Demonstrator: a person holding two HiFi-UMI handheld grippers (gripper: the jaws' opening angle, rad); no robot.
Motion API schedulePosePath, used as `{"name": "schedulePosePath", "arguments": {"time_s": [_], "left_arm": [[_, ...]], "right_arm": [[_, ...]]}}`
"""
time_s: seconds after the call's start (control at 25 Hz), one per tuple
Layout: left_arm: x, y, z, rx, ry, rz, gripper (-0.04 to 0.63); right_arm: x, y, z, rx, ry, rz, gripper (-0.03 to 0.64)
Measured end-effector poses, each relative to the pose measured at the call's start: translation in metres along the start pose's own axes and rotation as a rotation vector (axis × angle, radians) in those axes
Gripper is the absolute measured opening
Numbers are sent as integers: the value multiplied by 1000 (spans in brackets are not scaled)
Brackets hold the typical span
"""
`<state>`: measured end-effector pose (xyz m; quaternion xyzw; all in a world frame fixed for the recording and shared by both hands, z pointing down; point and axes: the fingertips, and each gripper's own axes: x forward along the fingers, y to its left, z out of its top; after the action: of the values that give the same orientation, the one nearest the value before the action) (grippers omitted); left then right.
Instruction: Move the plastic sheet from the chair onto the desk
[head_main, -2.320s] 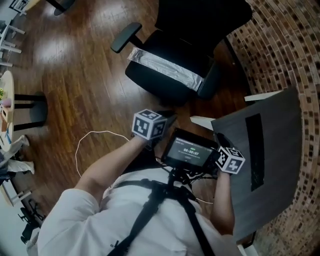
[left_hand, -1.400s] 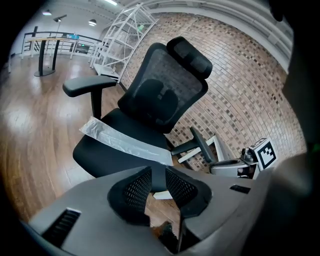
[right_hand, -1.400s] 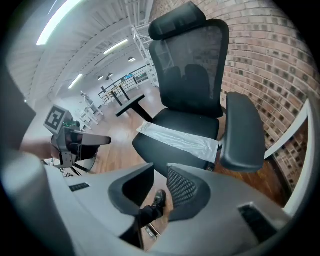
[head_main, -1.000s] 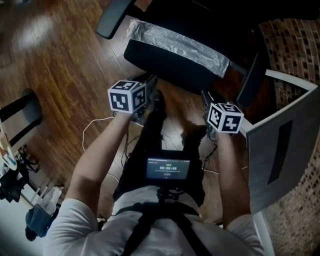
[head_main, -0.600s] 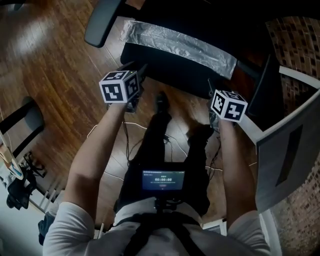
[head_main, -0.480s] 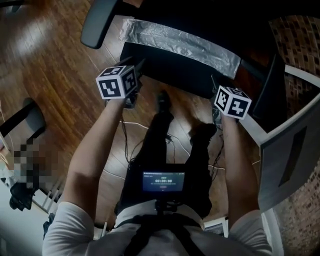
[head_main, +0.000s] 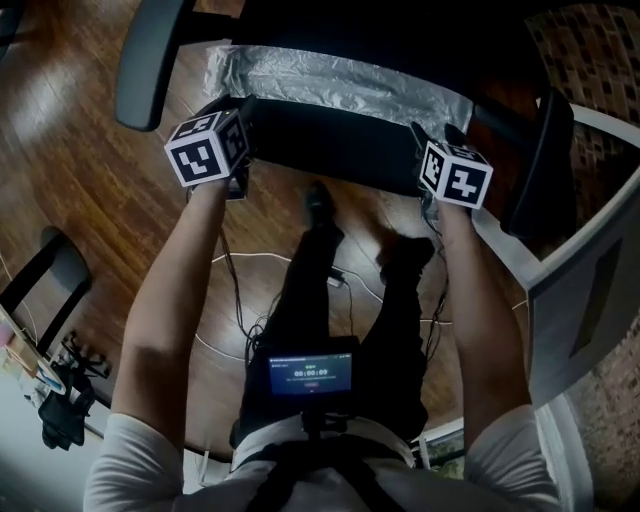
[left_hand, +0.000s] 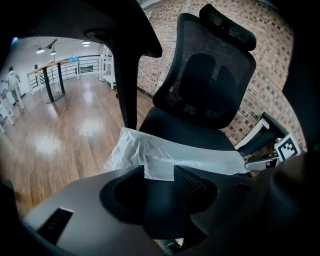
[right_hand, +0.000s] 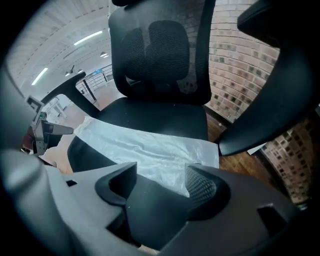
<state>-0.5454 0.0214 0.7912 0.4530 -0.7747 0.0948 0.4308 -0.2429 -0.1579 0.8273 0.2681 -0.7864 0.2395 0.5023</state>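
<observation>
A crinkled clear plastic sheet (head_main: 340, 85) lies across the front of the black office chair's seat (head_main: 330, 150). My left gripper (head_main: 238, 108) is at the sheet's left end and my right gripper (head_main: 425, 138) at its right end. In the left gripper view the sheet (left_hand: 170, 157) lies just beyond the left gripper (left_hand: 160, 172), and its near edge shows through the gap. The right gripper view shows the sheet (right_hand: 150, 150) beyond the right gripper (right_hand: 161, 177). Both pairs of jaws have just been opening and stand open, pressing on nothing. The grey desk (head_main: 585, 290) is at the right.
The chair's armrests (head_main: 145, 60) (head_main: 540, 165) flank the seat outside each gripper. Cables (head_main: 240, 300) lie on the wood floor by the person's legs (head_main: 320, 270). A small screen (head_main: 310, 372) hangs at the chest. A brick wall (left_hand: 270, 85) stands behind the chair.
Both grippers have moved away from the person's body and down to the seat's front edge, one at each end of the sheet. The chair now fills the top of the head view.
</observation>
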Motion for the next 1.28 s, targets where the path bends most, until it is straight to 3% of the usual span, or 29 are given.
{"name": "schedulePosePath", "arguments": {"time_s": [0.28,0.52,0.6,0.76,1.08,1.2,1.28], "left_arm": [[29,23,9,115,18,105,192],[44,38,0,140,54,171,192],[43,39,0,154,53,178,189],[38,41,0,162,58,145,172],[34,32,12,164,23,93,113],[33,22,0,149,61,39,21],[34,14,-6,141,74,1,2]], "right_arm": [[37,-18,7,75,37,-53,324],[48,-22,8,27,35,-108,316],[47,-16,3,-10,51,-97,265],[45,0,-2,-30,66,-56,157],[45,15,0,-46,68,-3,102],[43,20,-3,-34,80,28,84],[41,20,-5,-50,89,27,32]]}}
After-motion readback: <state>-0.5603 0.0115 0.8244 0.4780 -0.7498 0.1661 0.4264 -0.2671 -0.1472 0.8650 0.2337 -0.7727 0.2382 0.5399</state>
